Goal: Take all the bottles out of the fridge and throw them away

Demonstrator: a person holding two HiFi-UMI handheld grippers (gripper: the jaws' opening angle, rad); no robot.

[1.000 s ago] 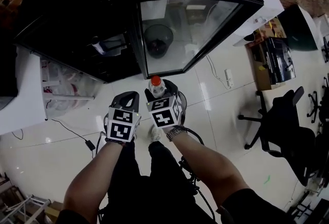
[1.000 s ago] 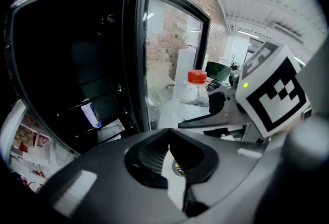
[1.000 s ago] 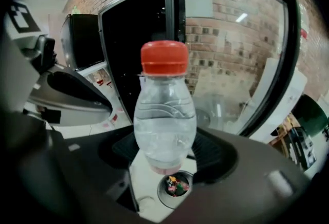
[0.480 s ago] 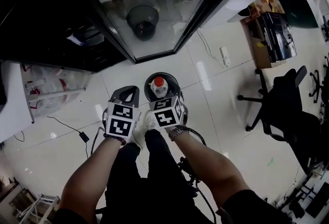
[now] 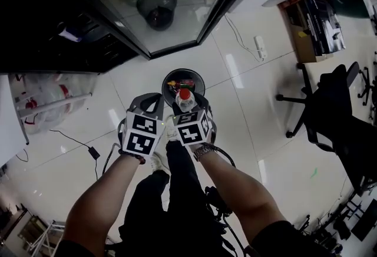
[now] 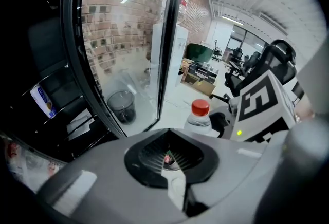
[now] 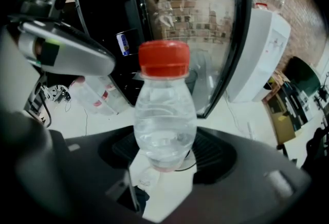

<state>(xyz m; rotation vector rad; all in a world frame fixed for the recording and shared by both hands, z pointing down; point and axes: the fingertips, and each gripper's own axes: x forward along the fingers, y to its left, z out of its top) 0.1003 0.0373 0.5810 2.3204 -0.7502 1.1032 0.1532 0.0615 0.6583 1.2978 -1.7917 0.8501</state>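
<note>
Bin under bottle in right tongs, fridge door just beyond

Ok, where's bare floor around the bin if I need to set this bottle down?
Bare tile lies right of the bin, up to the office chair and short of the power strip. Left of the bin is open too, until the cable and the plastic bags. It's crowded under the fridge door and around the person's feet.
</note>
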